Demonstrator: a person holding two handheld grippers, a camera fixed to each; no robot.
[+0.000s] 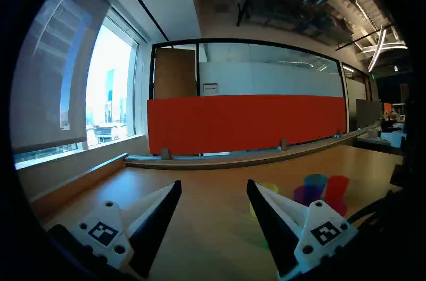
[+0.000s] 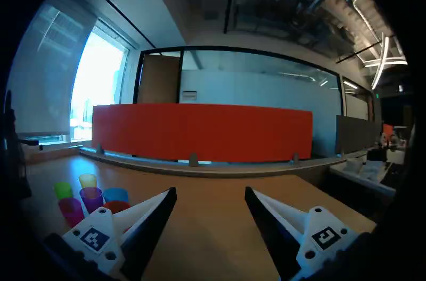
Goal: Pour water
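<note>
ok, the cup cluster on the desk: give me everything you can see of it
The cup cluster is a tight group of small, translucent, plastic-looking tumblers standing upright, open tops up, on the wooden desk. The right gripper view shows six: green, yellow, purple, blue, pink, red, the red partly hidden by the open right gripper. Contents can't be told. The left gripper is open too; neither touches a cup.

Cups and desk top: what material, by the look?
The small coloured translucent cups: likely thin plastic, smooth; light passes through the walls. The light brown desk top: wood or wood-look laminate, smooth with a soft sheen; grain too blurred to tell which.
</note>
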